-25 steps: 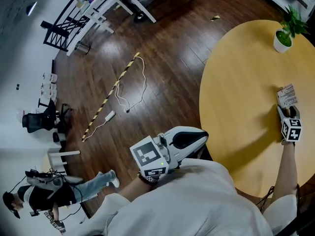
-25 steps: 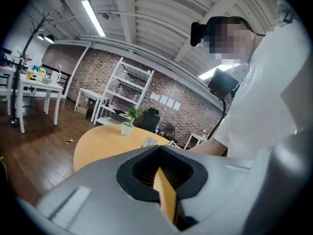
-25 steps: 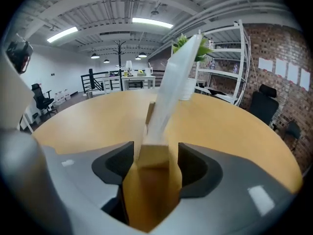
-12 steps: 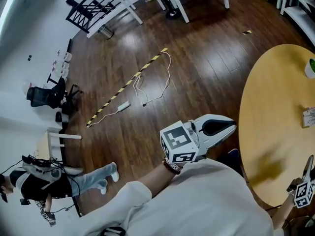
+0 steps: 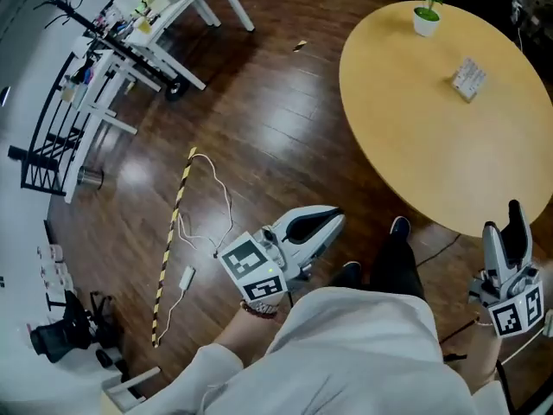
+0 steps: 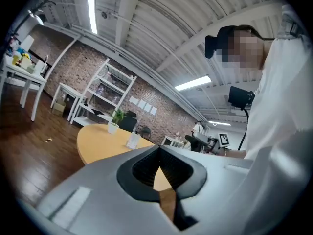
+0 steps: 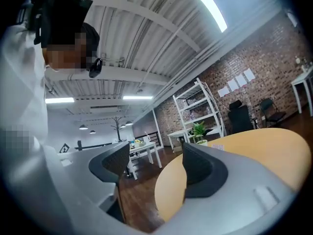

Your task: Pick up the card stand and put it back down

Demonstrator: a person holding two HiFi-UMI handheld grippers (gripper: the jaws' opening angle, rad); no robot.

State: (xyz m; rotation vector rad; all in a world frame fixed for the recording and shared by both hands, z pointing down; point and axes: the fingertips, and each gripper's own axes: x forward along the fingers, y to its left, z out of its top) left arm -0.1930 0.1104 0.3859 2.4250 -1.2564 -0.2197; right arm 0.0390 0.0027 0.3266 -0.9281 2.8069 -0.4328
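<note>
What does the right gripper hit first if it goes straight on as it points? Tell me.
Probably the near edge of the round table. The right gripper, jaws opening with nothing between them, points toward it; depth is unclear.

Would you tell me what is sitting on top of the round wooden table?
A card stand and a small potted plant stand apart on the table. Its right edge runs out of frame, so anything there is unseen.

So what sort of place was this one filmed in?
Probably an open-plan office or lab workspace: a round light-wood table on a dark plank floor, white workbenches loaded with gear, and a brick wall lined with white open shelving.
</note>
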